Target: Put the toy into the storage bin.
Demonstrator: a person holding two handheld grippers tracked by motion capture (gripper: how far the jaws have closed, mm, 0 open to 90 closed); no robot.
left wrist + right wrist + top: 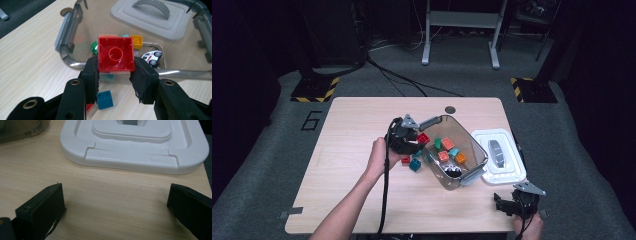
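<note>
Red brick (115, 54) clamped in left hand-held gripper (115, 72), at bin rim (75, 65)

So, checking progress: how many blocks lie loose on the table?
3, beside the bin: a blue block, a small red block, a pale teal block; more may hide.

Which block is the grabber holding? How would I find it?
Find the clear plastic bin in the middle of the wooden table. At its near-left rim, the left gripper pinches a red block between its black jaws. It is the biggest block, square, turned so its hollow underside with one round tube shows.
</note>
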